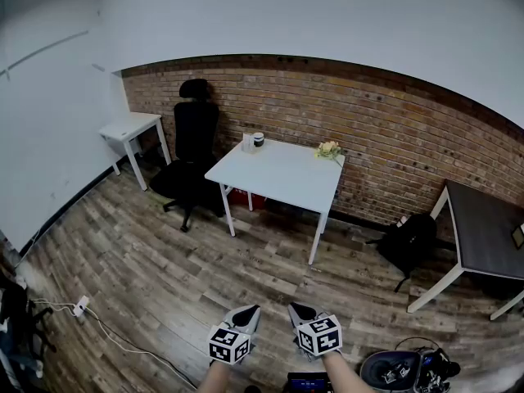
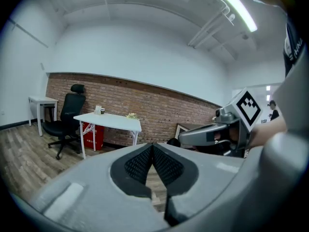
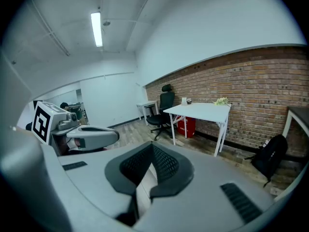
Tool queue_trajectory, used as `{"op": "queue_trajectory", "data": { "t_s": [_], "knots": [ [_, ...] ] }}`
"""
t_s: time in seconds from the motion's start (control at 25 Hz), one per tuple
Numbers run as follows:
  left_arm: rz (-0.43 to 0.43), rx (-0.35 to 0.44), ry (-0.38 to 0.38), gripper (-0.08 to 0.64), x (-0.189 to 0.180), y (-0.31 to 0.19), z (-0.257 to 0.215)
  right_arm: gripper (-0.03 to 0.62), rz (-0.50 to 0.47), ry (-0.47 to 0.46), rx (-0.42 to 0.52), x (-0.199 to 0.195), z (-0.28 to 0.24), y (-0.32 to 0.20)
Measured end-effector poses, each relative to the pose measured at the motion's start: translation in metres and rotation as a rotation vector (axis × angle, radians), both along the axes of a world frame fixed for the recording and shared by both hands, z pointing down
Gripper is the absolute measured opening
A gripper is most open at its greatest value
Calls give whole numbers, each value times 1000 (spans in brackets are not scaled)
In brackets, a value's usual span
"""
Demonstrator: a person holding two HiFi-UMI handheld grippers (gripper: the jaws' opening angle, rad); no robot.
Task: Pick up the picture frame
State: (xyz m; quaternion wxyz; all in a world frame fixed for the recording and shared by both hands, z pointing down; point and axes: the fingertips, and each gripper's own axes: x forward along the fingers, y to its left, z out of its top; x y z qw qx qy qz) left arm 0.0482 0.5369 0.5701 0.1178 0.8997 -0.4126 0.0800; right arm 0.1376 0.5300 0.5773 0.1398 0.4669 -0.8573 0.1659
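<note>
Left tool [image 1: 248, 312] and right tool [image 1: 296, 309], both closed and empty, are held side by side above the floor. The probable picture frame [image 1: 248, 143], small and upright, stands well ahead on the white bench [image 1: 282, 178] beside a mug [image 1: 259, 140], roughly in line with the left tool.

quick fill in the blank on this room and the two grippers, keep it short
1. The left gripper and right gripper both have their jaws ____, with nothing between them.
2. The office chair beside the white table is coloured ____.
3. The wall behind that table is made of ____.
4. The black backpack sits on the ____.
Missing words: shut; black; brick; floor.
</note>
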Motion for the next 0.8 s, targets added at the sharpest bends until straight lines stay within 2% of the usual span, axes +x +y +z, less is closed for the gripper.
{"op": "queue_trajectory", "data": {
  "t_s": [0.4,0.8],
  "knots": [
    [-8,-21,-14,11,12,-2,3,8,-14,-7,-12,15,3,-1],
    [-11,-28,-30,11,49,-8,8,8,-14,-32,-30,53,9,-8]
  ]
}}
